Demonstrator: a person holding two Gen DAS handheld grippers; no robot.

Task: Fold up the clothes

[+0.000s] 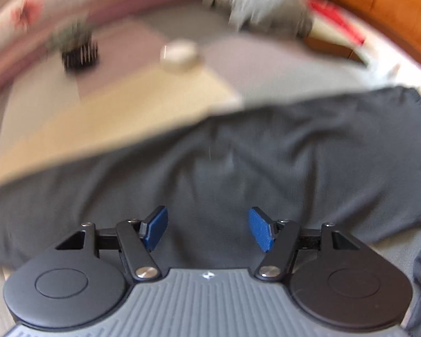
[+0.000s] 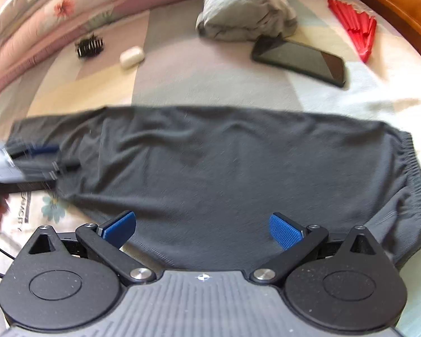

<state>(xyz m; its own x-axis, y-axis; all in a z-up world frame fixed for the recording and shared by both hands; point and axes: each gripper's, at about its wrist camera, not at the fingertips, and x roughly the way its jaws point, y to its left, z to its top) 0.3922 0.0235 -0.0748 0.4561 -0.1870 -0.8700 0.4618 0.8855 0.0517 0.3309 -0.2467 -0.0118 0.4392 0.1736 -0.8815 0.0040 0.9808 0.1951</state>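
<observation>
Dark pants spread flat on the bed

We see the gray pants [image 2: 224, 168] lying flat across the bed [image 2: 210, 84]. Our left gripper [image 1: 207, 229] and right gripper [image 2: 202, 231] hang above them, fingers open, holding nothing. Farther back lie a gray shirt [image 2: 247, 19], a phone [image 2: 303, 60], a white case [image 2: 131, 57] and a brush [image 2: 89, 46].

trousers [image 2: 210, 168]: matt dark-grey knit cloth | phone [image 2: 303, 60]: glossy | headboard [image 2: 401, 2]: polished wood
</observation>
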